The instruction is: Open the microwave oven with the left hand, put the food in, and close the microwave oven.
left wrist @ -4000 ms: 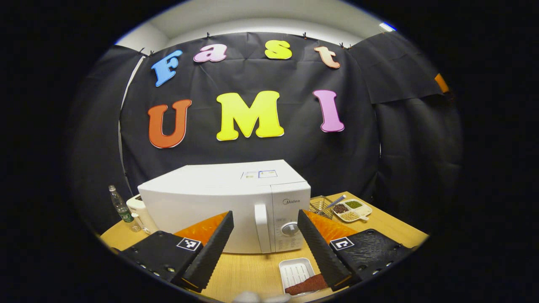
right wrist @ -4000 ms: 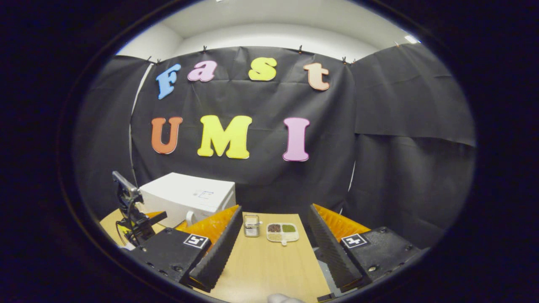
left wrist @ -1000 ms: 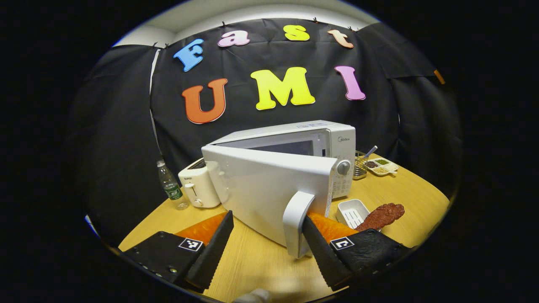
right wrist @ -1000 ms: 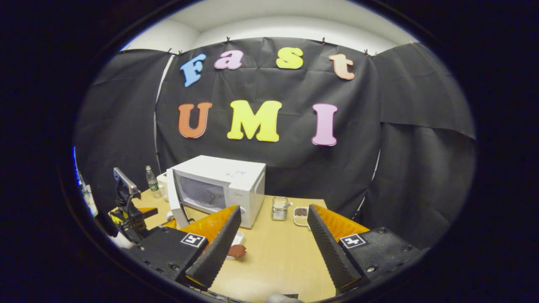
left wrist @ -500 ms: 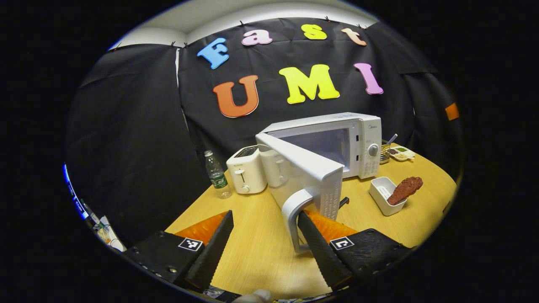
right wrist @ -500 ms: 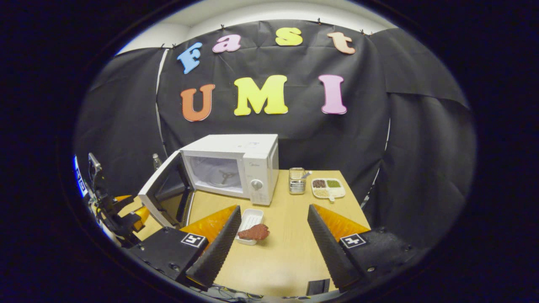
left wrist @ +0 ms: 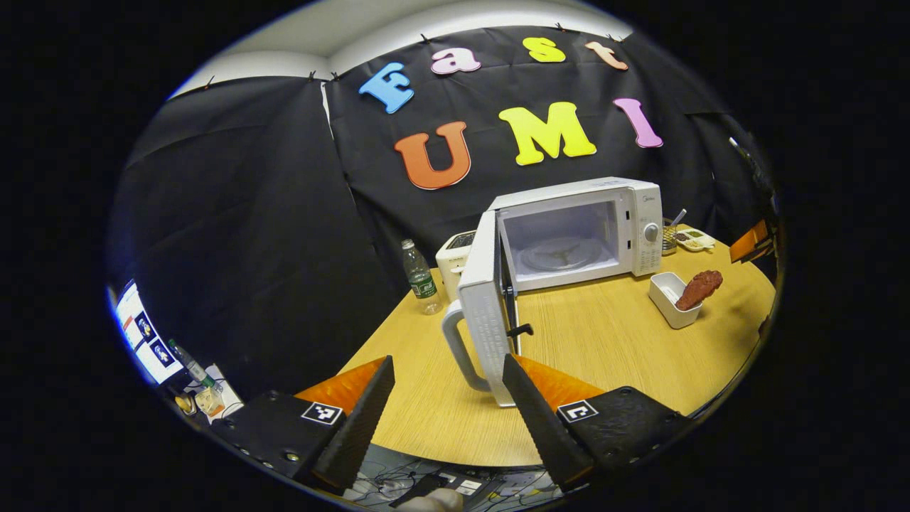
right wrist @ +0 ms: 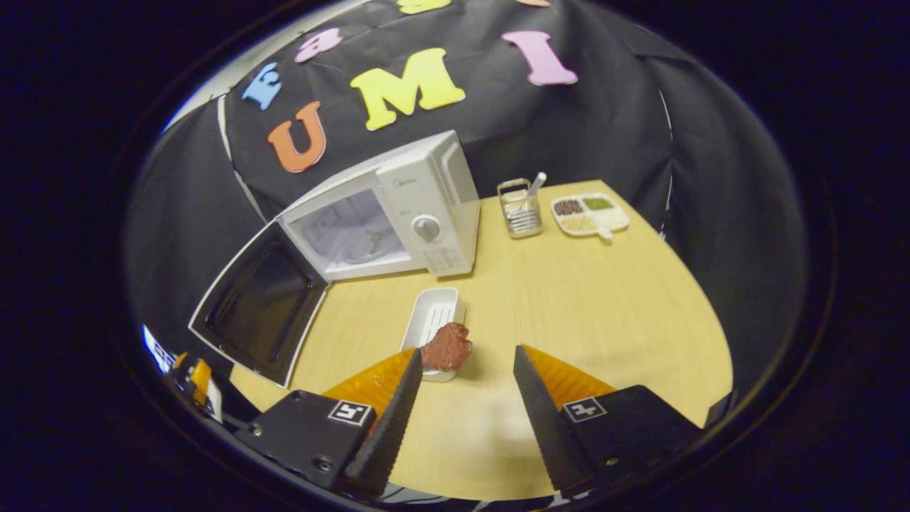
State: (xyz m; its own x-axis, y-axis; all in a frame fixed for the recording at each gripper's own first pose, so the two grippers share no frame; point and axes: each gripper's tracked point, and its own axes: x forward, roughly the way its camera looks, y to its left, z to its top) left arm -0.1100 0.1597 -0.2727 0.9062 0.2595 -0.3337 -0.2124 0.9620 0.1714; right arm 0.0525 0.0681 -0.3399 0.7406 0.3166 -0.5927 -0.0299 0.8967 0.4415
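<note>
Door handle (left wrist: 458, 348) between released left gripper (left wrist: 444, 419); food (right wrist: 446, 346) on tray (right wrist: 431, 316) before released right gripper (right wrist: 462, 419).

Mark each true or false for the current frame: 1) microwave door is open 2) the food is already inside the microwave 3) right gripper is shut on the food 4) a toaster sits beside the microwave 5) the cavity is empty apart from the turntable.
1) True: the microwave door stands swung wide open.
2) False: the food rests on the white tray on the table.
3) False: the right gripper is open, short of the food.
4) True: a toaster stands by the microwave.
5) True.
</note>
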